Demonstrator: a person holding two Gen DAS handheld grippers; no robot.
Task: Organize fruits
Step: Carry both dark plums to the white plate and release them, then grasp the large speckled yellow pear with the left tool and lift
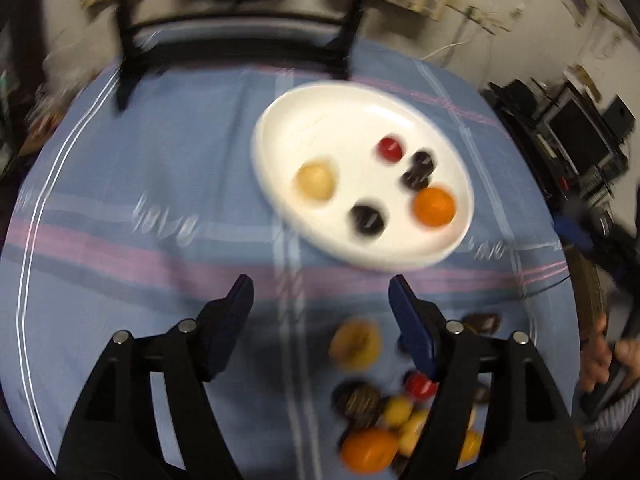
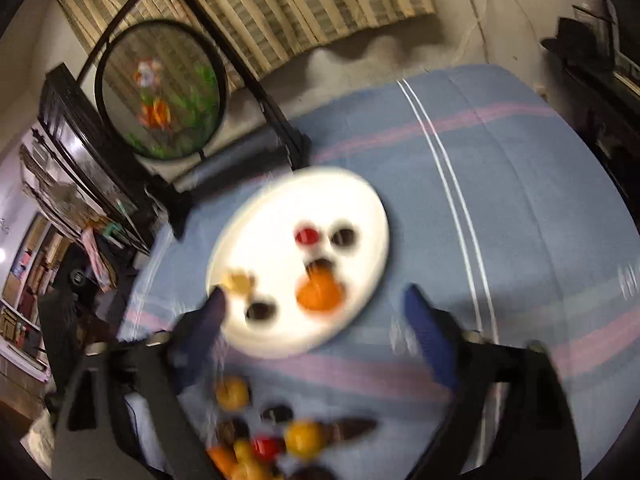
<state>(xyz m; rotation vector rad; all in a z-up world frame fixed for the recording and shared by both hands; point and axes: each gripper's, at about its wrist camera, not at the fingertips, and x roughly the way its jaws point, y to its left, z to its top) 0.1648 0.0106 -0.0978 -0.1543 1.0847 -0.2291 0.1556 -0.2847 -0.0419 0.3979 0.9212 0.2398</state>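
Observation:
A white plate (image 1: 320, 120) lies on the blue striped tablecloth; it also shows in the right wrist view (image 2: 352, 200). On it lie an orange (image 1: 435, 207), a pale yellow fruit (image 1: 315, 181), a red fruit (image 1: 390, 149) and three dark fruits (image 1: 367, 220). A pile of loose fruits (image 1: 376, 396) lies on the cloth below the plate, between and under the left fingers. My left gripper (image 1: 320, 292) is open and empty above the cloth. My right gripper (image 2: 312, 304) is open and empty over the plate's near edge, above the pile (image 2: 272, 440).
A black stand with a round painted disc (image 2: 160, 88) rises at the table's far edge. Shelves and clutter (image 2: 60, 184) stand left, electronics (image 1: 572, 132) right. A person's hand (image 1: 604, 356) shows at the right edge.

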